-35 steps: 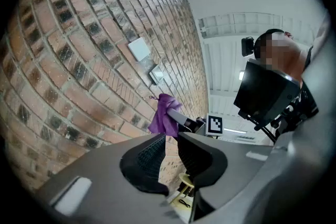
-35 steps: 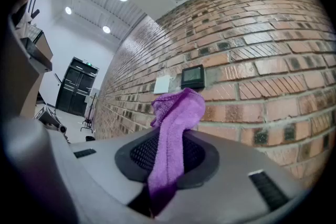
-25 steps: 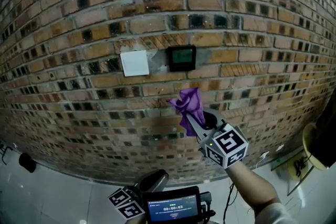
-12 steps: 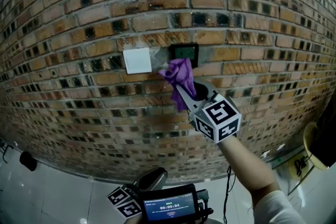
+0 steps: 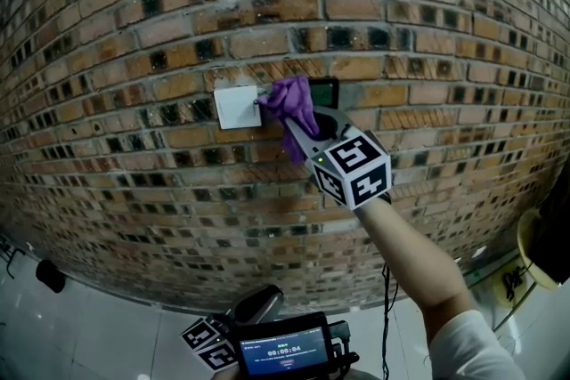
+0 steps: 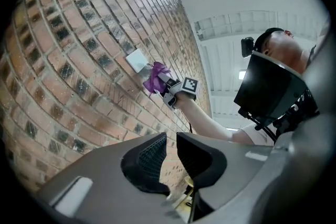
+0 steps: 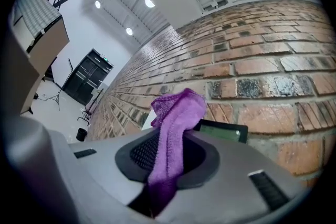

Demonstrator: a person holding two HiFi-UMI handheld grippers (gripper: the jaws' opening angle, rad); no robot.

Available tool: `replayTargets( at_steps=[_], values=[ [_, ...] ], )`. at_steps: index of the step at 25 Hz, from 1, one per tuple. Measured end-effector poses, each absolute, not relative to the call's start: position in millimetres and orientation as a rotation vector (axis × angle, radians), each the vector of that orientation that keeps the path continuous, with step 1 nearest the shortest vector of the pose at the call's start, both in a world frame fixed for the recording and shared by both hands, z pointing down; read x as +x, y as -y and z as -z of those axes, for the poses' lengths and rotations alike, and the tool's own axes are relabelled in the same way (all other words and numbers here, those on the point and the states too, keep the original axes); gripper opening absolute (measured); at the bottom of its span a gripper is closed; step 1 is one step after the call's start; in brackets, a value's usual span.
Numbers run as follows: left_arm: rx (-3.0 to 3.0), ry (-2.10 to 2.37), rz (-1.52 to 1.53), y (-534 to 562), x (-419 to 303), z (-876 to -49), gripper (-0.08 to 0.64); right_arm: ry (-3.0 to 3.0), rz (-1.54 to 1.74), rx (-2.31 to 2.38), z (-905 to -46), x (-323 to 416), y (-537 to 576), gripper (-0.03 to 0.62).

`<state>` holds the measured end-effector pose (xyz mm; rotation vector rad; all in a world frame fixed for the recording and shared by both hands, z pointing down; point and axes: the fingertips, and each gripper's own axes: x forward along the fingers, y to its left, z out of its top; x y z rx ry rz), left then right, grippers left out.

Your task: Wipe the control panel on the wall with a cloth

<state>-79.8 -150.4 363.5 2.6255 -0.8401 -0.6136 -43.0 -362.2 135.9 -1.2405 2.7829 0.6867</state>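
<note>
The black control panel (image 5: 324, 91) with a greenish screen is set in the brick wall (image 5: 134, 31); its left part is hidden. A purple cloth (image 5: 289, 101) hangs from my right gripper (image 5: 297, 122), which is shut on it and holds it up at the panel's left edge. In the right gripper view the cloth (image 7: 176, 128) runs up between the jaws, with the panel (image 7: 223, 132) just beyond it. My left gripper (image 5: 258, 307) is low and away from the wall. Its jaws (image 6: 171, 157) stand almost together with nothing between them.
A white switch plate (image 5: 236, 107) sits on the wall just left of the panel and cloth. A phone screen (image 5: 285, 351) rides on the left gripper. A yellow object (image 5: 533, 246) stands at the right edge, and a dark item (image 5: 49, 274) lies on the floor at lower left.
My right gripper has risen up and left with the cloth, from below the panel to its left edge. The cloth now covers part of the panel. The left gripper has barely moved.
</note>
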Motion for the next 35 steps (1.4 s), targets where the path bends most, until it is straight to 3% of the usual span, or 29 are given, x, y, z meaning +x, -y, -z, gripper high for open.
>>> replayTargets(
  at_steps=[10, 35],
  values=[
    [2.623, 0.835, 0.615, 152, -80, -363, 0.049, -2.794, -0.683, -1.296, -133, -36, 384, 0.078],
    [2.634, 0.702, 0.578, 160, -45, -368, 0.049, -2.669, -0.685, -1.557, -135, 69, 387, 0.078]
  ],
)
